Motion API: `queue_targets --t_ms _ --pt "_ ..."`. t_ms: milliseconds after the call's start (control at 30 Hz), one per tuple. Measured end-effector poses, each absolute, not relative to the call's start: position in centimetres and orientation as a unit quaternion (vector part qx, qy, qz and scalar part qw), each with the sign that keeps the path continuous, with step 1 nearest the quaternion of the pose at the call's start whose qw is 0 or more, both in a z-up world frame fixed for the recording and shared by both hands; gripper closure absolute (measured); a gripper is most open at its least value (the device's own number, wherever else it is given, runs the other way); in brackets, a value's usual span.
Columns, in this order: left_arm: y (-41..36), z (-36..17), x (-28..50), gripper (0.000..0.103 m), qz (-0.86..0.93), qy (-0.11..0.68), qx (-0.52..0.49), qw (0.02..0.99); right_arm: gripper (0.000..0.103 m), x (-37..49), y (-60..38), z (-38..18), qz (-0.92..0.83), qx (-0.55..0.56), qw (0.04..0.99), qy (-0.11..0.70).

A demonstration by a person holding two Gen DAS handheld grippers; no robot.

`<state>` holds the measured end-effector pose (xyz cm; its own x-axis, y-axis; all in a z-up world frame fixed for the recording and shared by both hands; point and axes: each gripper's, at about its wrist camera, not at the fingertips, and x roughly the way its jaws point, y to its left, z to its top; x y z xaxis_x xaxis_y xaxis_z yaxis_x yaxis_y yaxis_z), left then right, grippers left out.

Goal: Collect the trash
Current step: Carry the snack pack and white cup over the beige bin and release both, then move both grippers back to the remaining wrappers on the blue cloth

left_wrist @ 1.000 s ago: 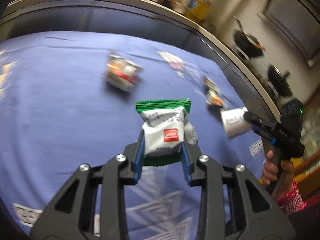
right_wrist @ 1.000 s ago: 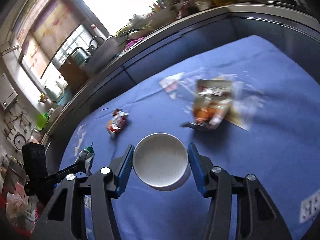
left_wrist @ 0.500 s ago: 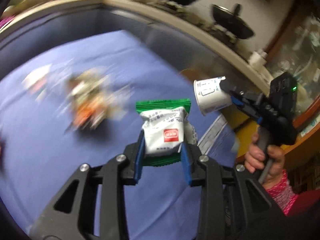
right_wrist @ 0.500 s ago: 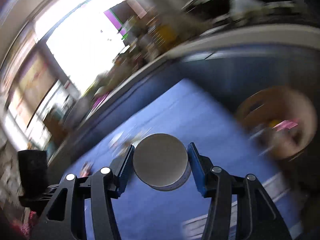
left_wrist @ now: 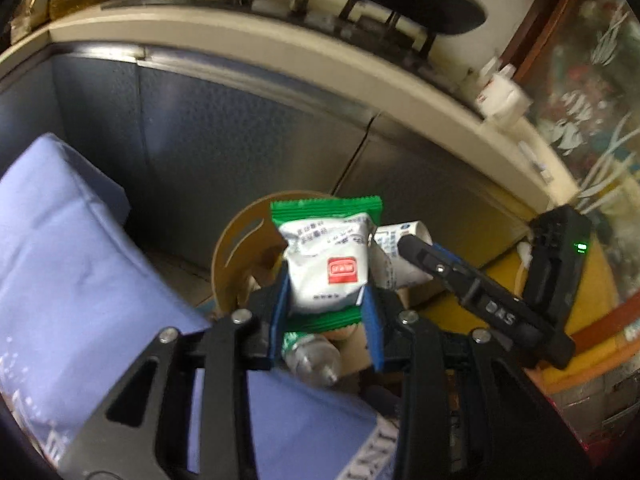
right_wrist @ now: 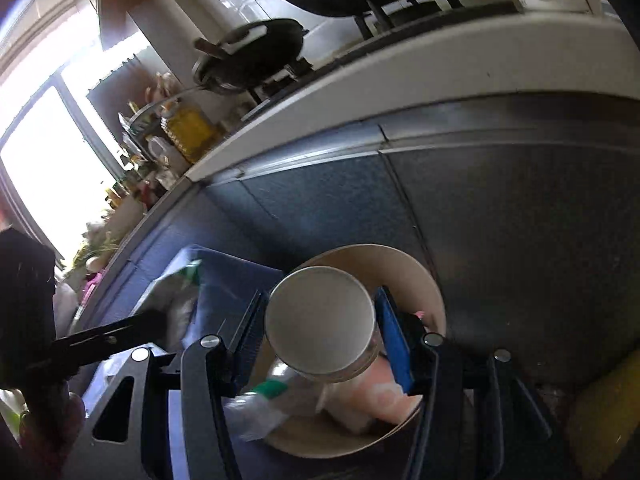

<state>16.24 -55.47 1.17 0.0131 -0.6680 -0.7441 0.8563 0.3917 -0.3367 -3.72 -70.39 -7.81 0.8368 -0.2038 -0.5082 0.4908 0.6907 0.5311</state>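
My left gripper (left_wrist: 325, 312) is shut on a white snack packet with green ends (left_wrist: 326, 258), held above a round tan waste bin (left_wrist: 236, 248) beside the table. My right gripper (right_wrist: 320, 332) is shut on a white paper cup (right_wrist: 320, 320), its mouth facing the camera, also over the bin (right_wrist: 400, 264). The cup (left_wrist: 400, 256) and the right gripper show at the right in the left wrist view; the left gripper with its packet (right_wrist: 176, 296) shows at the left in the right wrist view. A clear plastic bottle (left_wrist: 310, 356) and other waste lie in the bin.
The blue-clothed table (left_wrist: 72, 264) is at the left, its corner next to the bin. Grey cabinet fronts (left_wrist: 240, 136) under a pale counter stand behind. Black pans (right_wrist: 256, 52) sit on the counter. A yellow surface (left_wrist: 512, 252) lies to the right.
Both grippers have swung right, off the table with its wrappers, to above the bin beside it. Each still holds its item.
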Motion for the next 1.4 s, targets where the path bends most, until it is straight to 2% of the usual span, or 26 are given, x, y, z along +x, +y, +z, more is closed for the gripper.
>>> queue_targets --t_ms 33,67,100,133,167,200,300,433,533,667,800,967,1200,1400 --pt "-55.8 0.5 16.3 0.071 -0.537 0.454 0.11 0.702 0.05 -3.5 -70.6 -8.3 -0.194 0.345 0.894 0.213" --pt "-56.5 -0.4 16.3 0.067 -0.527 0.463 0.118 0.703 0.05 -3.3 -70.9 -8.8 -0.192 0.35 0.892 0.214" --pt "-56.7 -1.1 16.4 0.054 -0.519 0.47 0.125 0.703 0.048 -3.3 -71.0 -9.2 -0.191 0.355 0.89 0.211" --pt "-57.0 -1.6 16.4 0.046 -0.509 0.475 0.131 0.705 0.046 -3.2 -71.0 -9.4 -0.196 0.356 0.89 0.209" --pt "-57.5 -2.1 16.4 0.04 -0.5 0.478 0.136 0.709 0.038 -3.1 -71.0 -9.6 -0.203 0.354 0.889 0.208" --pt "-57.6 -2.2 16.5 0.04 -0.495 0.476 0.136 0.714 0.034 -3.1 -71.1 -9.7 -0.207 0.354 0.889 0.204" --pt "-57.1 -1.4 16.6 0.04 -0.496 0.473 0.125 0.718 0.034 -3.7 -71.0 -9.2 -0.206 0.353 0.892 0.19" --pt "-54.7 2.7 15.9 0.04 -0.512 0.44 0.089 0.732 0.034 -5.2 -70.0 -7.1 -0.2 0.352 0.901 0.157" --pt "-51.5 6.1 14.4 0.04 -0.529 0.405 0.059 0.743 0.034 -6.0 -68.9 -4.8 -0.186 0.346 0.91 0.131" --pt "-46.9 8.0 11.7 0.04 -0.534 0.378 0.054 0.755 0.034 -6.1 -66.5 -2.5 -0.154 0.342 0.92 0.111" --pt "-40.6 7.3 9.6 0.04 -0.509 0.368 0.054 0.776 0.034 -5.4 -63.2 -1.8 -0.122 0.339 0.926 0.116" --pt "-30.4 4.0 8.9 0.04 -0.424 0.384 0.059 0.818 0.034 -2.8 -56.9 -2.4 -0.08 0.304 0.935 0.166" --pt "-15.7 0.8 10.6 0.04 -0.287 0.413 0.017 0.864 0.035 1.5 -47.6 -4.0 0.001 0.297 0.924 0.24" --pt "-3.7 0.3 13.7 0.04 -0.163 0.409 -0.036 0.897 0.036 5.5 -39.9 -3.9 0.065 0.273 0.915 0.289"
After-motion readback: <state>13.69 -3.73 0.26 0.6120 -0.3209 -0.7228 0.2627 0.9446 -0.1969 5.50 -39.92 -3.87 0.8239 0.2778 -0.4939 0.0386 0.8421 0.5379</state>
